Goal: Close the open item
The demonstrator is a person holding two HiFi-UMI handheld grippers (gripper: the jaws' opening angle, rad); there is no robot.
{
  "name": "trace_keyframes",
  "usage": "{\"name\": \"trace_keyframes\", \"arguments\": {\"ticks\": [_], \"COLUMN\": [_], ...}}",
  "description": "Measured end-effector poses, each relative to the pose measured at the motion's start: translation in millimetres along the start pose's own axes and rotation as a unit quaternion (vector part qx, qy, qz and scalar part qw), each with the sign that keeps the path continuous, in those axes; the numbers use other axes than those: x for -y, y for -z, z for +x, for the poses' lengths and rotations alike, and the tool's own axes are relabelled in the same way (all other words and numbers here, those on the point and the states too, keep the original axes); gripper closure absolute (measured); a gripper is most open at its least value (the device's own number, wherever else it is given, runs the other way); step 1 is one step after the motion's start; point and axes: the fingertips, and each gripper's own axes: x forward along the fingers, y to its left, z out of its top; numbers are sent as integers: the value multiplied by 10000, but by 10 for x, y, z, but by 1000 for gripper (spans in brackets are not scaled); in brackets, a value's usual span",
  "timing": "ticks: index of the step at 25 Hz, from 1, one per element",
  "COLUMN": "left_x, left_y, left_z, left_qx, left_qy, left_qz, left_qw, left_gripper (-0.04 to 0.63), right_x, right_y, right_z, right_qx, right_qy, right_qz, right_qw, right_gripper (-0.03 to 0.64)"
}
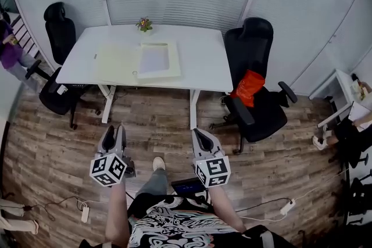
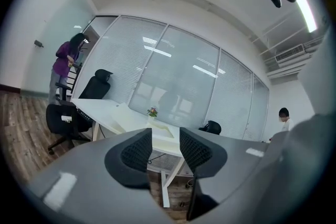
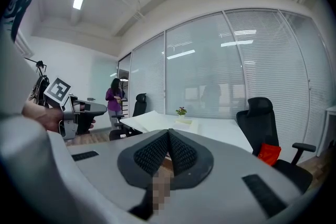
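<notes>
Office with wood flooring and frosted glass walls. On the white table [image 1: 203,61] the open folder [image 1: 139,61] lies spread flat, near a small potted plant [image 1: 144,24]. I hold both grippers low, well apart from the table. The left gripper [image 1: 114,132] has its jaws apart and empty. The right gripper [image 1: 199,134] has its jaws together and empty.

No legible text (in any view)

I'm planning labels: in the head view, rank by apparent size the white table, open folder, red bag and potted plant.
White table
Open folder
Red bag (nearer the camera, yet clearly smaller)
Potted plant
</notes>
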Motion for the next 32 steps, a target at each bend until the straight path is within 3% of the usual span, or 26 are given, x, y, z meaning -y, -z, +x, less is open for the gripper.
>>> {"name": "trace_keyframes", "arguments": {"ticks": [7, 21, 28, 32], "left_x": [-297, -1505, -2026, -2358], "left_y": [110, 321, 526, 636], "left_z": [526, 2241, 2763, 2830], "left_qx": [-184, -561, -712, -478], "left_qy": [-308, -1075, -1404, -1573], "left_qz": [-94, -1040, -1603, -2507], "left_qw": [9993, 9872, 9744, 9540], "left_gripper": [445, 443, 434, 431], "right_x": [229, 1043, 1190, 1166], "right_y": [130, 395, 588, 647], "right_z": [438, 2202, 2812, 3051], "right_qx": [-186, -1057, -1495, -1597], "right_qy": [-152, -56, -102, -349], "right_qz": [227, 142, 121, 1], "right_qw": [9995, 9943, 9886, 9865], "right_gripper": [615, 615, 615, 615]}}
